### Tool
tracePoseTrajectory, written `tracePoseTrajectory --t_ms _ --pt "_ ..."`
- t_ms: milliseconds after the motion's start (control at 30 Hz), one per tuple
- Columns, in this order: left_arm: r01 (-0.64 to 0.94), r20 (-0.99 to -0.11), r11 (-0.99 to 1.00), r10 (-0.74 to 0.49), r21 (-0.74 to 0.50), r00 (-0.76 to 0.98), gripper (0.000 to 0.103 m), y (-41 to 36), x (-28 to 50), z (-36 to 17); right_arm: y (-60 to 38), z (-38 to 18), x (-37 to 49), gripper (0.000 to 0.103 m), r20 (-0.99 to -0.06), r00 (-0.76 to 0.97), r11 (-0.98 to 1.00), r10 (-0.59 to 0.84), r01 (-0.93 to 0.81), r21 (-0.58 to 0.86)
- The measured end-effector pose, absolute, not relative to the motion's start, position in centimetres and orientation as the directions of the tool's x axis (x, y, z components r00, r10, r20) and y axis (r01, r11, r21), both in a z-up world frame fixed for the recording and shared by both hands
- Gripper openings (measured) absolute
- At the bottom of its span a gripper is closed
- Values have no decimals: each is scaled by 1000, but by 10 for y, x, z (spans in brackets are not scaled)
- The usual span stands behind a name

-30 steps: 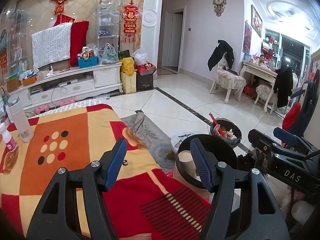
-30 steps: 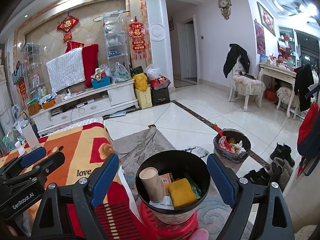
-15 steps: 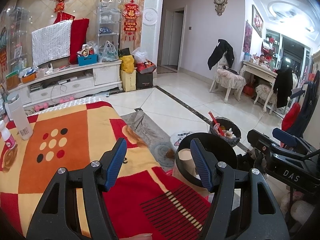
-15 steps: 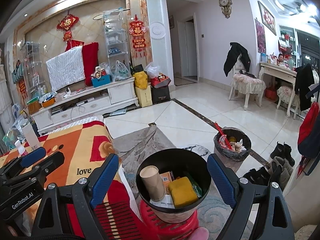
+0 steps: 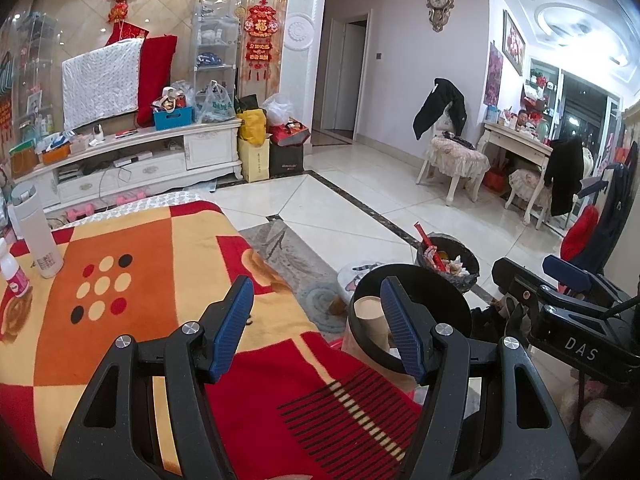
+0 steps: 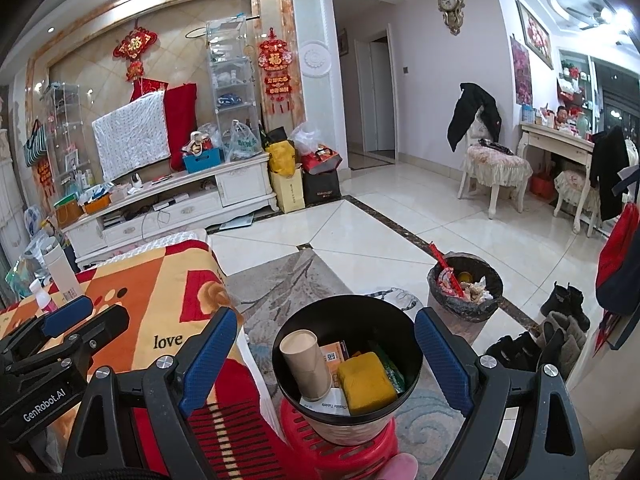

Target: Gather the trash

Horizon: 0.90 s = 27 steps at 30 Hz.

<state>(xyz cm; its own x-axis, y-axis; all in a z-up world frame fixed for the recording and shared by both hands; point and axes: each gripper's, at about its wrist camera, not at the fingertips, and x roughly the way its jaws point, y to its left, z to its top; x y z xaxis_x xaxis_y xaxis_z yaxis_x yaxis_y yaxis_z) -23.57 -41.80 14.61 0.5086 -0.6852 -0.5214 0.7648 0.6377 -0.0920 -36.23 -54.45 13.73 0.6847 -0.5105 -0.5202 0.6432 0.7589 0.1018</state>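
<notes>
Both hands hold their tools over the corner of the worktop, which is covered by a bright blanket (image 5: 132, 280) with red, orange and yellow squares. The left gripper (image 5: 316, 328) has its jaws about half open, with nothing between them. The right gripper (image 6: 326, 354) has its jaws wide open and also holds nothing; the black bin (image 6: 348, 360) only shows in the gap between them, farther off, and they do not touch it.

The black bin sits on a red stool (image 6: 340, 444) on the floor, just past the edge of the worktop. From the left gripper it is at about 2 o'clock. Inside it are a paper cup (image 6: 306, 364), a yellow sponge (image 6: 366, 378) and some small packets. A second bin (image 6: 464, 292), lined with a dark bag and full of wrappers, stands on the floor at about 1 o'clock from the black bin.

No loose trash shows on the blanket. Only a white bottle (image 5: 36, 236) and a small pink bottle (image 5: 12, 274) stand there, at about 10 o'clock from the left gripper, and those may not be trash at all.

So I think the picking-up part is mostly done. The next move is likely to look around for any bit left over. If there is none, the task may be finished.
</notes>
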Motion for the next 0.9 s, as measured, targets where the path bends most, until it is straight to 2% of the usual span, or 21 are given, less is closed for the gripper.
tracePoseTrajectory --t_ms 900 --pt "767 -531 633 -688 -105 495 65 -420 -236 141 -546 134 -366 90 -531 679 757 -507 646 104"
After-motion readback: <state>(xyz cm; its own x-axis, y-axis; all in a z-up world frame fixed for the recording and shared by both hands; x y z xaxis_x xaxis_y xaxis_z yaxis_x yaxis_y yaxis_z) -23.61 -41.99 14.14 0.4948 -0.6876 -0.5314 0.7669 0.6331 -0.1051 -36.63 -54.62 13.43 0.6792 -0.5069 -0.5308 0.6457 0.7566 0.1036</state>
